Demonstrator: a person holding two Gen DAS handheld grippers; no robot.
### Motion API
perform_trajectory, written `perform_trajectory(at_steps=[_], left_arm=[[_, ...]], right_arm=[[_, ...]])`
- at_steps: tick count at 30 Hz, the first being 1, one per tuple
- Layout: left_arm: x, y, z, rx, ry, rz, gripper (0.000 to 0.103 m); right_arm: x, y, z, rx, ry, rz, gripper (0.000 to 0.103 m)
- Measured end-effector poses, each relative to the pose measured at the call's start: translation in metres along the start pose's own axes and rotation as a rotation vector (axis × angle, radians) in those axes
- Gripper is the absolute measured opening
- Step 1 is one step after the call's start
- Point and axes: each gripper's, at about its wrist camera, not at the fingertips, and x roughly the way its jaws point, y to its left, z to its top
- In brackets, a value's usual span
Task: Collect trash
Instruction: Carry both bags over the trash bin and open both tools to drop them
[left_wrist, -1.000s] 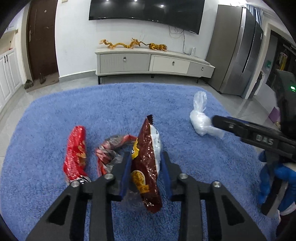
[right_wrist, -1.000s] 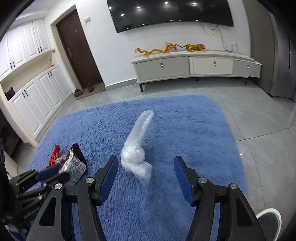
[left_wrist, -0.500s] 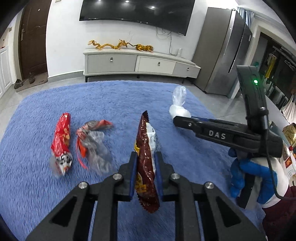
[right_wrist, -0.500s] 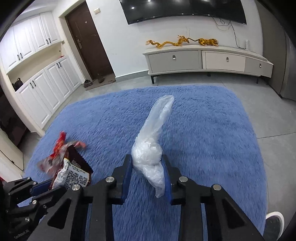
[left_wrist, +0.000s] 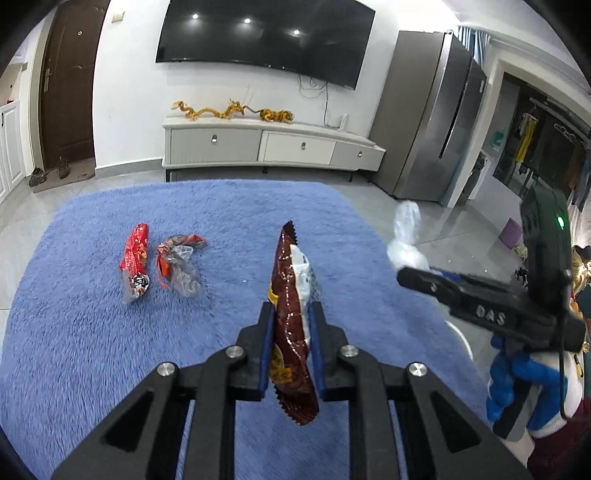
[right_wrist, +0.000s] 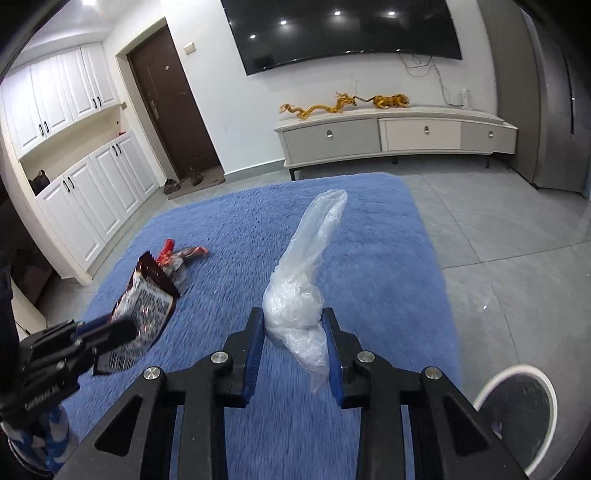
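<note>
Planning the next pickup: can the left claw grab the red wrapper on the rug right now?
Probably not: the left claw is shut on the brown snack bag; the red wrapper lies unobstructed on the rug.

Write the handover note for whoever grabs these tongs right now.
Left tongs: shut on the brown snack bag, lifted off the blue rug.
Right tongs: shut on the clear plastic bag, also off the rug.
Done: two pieces picked up.
Left: both need dropping; a white-rimmed bin shows low right in the right wrist view. The red wrapper and the crumpled red-and-clear wrapper lie on the rug.
</note>
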Motion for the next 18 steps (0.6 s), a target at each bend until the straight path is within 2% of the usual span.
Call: perform_trajectory(at_steps=[8,18], left_arm=[[-0.047,-0.025,-0.011,-0.033,-0.071,-0.028,0.017],[-0.102,-0.052,-0.009,0.010,-0.149,-0.013,0.017]], right_arm=[[-0.073,0.014,-0.033,-0.027,-0.055,-0.069,0.028],[-0.127,0.016,-0.052,0.008,-0.159,-0.069,0.028]])
